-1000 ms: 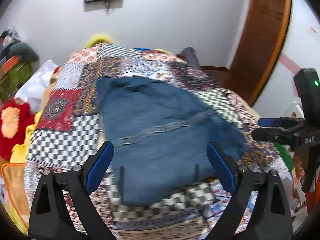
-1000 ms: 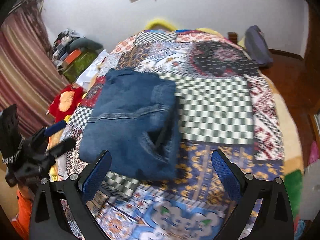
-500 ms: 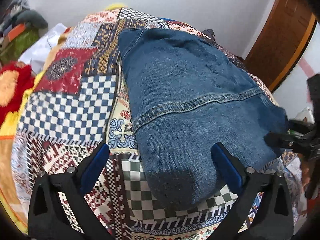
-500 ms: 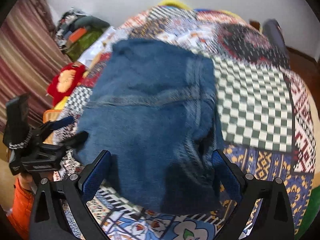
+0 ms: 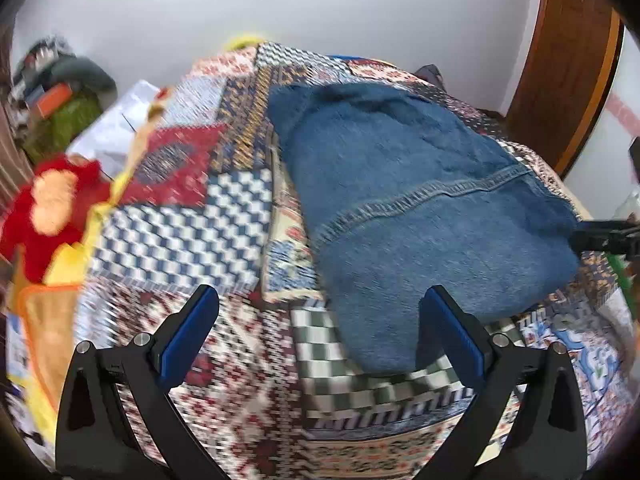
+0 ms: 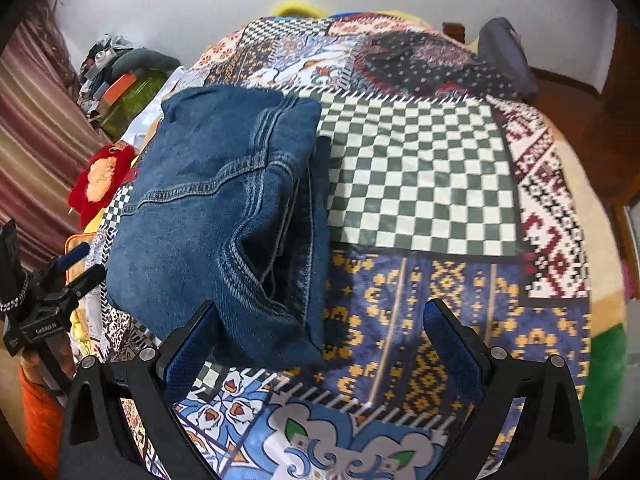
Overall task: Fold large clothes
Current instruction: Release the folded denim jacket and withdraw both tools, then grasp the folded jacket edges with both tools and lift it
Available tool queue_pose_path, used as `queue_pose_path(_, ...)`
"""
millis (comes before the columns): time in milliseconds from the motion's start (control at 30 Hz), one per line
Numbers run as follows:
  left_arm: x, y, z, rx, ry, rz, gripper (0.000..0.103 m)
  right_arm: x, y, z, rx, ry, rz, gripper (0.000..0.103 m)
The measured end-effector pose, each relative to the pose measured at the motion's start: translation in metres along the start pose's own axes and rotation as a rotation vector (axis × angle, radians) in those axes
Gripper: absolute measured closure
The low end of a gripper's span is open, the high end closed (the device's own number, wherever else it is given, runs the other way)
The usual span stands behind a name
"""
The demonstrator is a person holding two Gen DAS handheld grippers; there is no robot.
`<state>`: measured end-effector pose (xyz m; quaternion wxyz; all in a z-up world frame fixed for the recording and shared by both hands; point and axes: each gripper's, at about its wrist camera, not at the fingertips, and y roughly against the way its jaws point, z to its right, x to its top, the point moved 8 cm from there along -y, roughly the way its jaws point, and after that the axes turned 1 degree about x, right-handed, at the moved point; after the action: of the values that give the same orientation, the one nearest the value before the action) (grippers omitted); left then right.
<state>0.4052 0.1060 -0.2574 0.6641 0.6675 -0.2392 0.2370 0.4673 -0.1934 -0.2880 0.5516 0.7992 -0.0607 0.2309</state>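
Two grippers hover over folded jeans (image 5: 420, 208) lying on a patchwork bedspread (image 6: 420, 184), left of its green-checked patch. Left gripper (image 5: 320, 332) jaws fully apart, holding nothing; jeans' near corner sits between its fingers, untouched. Right gripper (image 6: 320, 344) also wide open and empty, jeans' near right corner by its left finger (image 6: 192, 344). Red plush toy (image 6: 100, 180) far left, off the bed edge.
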Motion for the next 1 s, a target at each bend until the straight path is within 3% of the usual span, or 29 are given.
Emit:
queue_pose_path(167, 0.028, 0.022, -0.013, 0.034, -0.02, 0.078, 0.0, 0.013, 0.018, -0.01, -0.029, 0.056, 0.062, 0.003)
queue_pose_path(300, 0.058, 0.029, -0.018, 0.026, -0.016, 0.133, 0.0, 0.035, 0.027, -0.027, 0.006, 0.081, 0.117, 0.003)
queue_pose_path(533, 0.101, 0.001, -0.004, -0.021, -0.052, 0.138, 0.0, 0.078, 0.018, -0.058, 0.075, 0.112, 0.149, 0.003)
queue_pose_path(667, 0.114, -0.042, 0.014, -0.068, -0.096, 0.072, 0.0, 0.105, -0.01, -0.073, 0.098, 0.131, 0.114, 0.003)
queue_pose_path(833, 0.119, -0.091, 0.023, -0.069, -0.11, -0.007, 0.0, 0.127, -0.057, -0.076, 0.111, 0.138, 0.008, 0.003)
queue_pose_path(1000, 0.129, -0.119, 0.015, -0.083, -0.093, -0.016, 0.0, 0.139, -0.097, -0.062, 0.149, 0.094, -0.106, 0.003)
